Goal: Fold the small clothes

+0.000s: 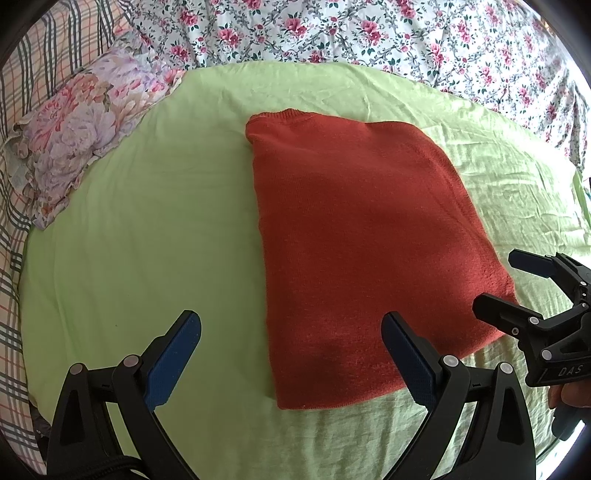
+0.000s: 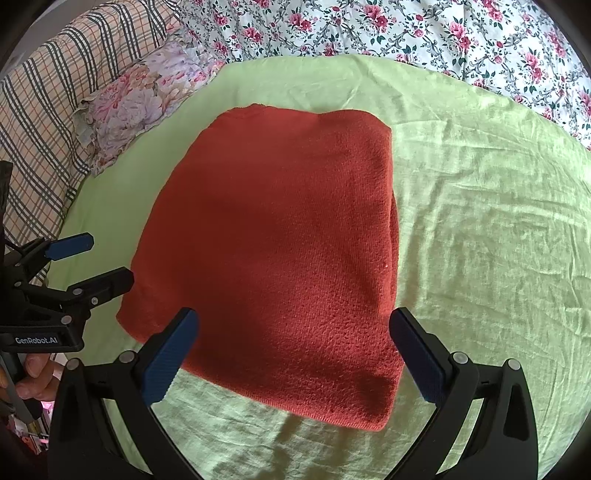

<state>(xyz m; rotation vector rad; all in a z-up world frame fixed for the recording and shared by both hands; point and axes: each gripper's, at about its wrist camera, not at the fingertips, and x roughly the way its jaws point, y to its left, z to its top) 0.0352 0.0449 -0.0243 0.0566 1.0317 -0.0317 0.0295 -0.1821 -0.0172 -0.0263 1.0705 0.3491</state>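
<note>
A rust-red knitted garment lies folded into a long rectangle on the light green sheet. My left gripper hovers open over its near left corner, with nothing between the blue pads. In this view the right gripper reaches in from the right, open, at the garment's near right edge. From the right wrist view the same garment fills the middle. My right gripper is open above its near edge. The left gripper shows at the left, open, beside the garment's left corner.
A floral pillow lies at the far left. A plaid blanket sits behind it, and a flowered cover runs along the back. The green sheet is wrinkled at the right. A hand holds the left gripper.
</note>
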